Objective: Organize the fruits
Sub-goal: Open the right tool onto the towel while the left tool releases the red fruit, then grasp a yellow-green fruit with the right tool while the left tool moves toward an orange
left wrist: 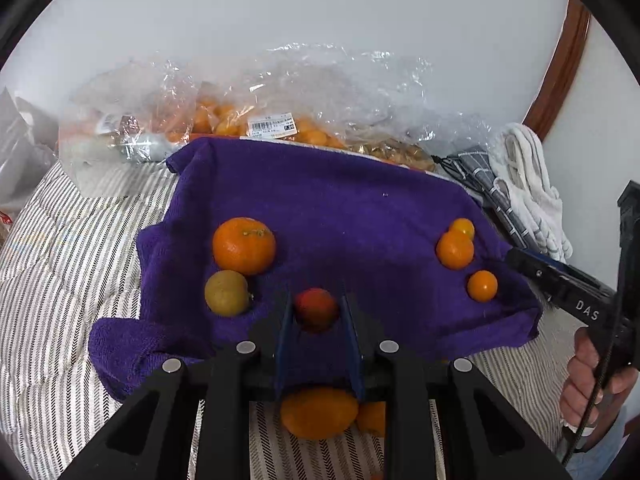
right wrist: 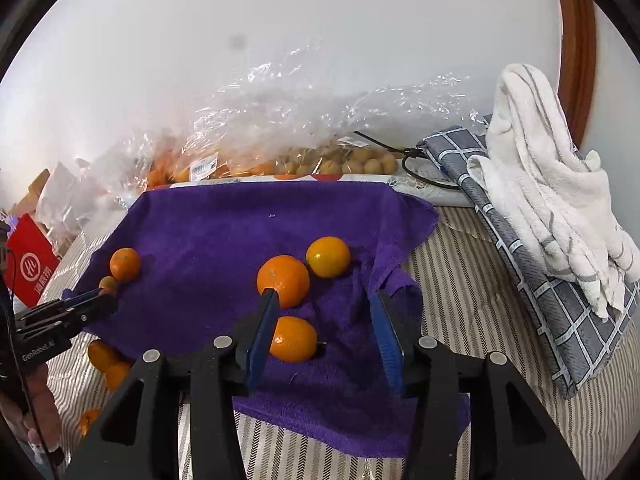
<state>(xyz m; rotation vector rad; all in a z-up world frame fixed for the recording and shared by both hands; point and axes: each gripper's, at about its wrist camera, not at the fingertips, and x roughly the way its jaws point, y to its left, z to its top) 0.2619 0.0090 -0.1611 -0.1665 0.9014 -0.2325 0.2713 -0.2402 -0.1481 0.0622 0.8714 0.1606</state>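
Observation:
A purple towel [left wrist: 340, 200] lies on the striped bedding. My left gripper [left wrist: 316, 312] is shut on a small red-orange fruit [left wrist: 316, 308], held just above the towel's near edge. A large orange [left wrist: 244, 246] and a yellow-green fruit [left wrist: 227, 293] lie left of it. Three small oranges [left wrist: 455, 250] lie at the right. My right gripper [right wrist: 324, 312] is open over the towel [right wrist: 240, 232]; one orange [right wrist: 294, 339] sits between its fingers, two more [right wrist: 283, 280] just beyond. The left gripper also shows in the right wrist view [right wrist: 96, 300].
Clear plastic bags of oranges and brown fruit [left wrist: 280, 120] stand behind the towel. A white towel [right wrist: 552, 192] on a grey checked cloth [right wrist: 560, 320] lies at the right. Loose oranges [left wrist: 318, 412] lie on the striped bedding under my left gripper. A red packet [right wrist: 32, 260] is at far left.

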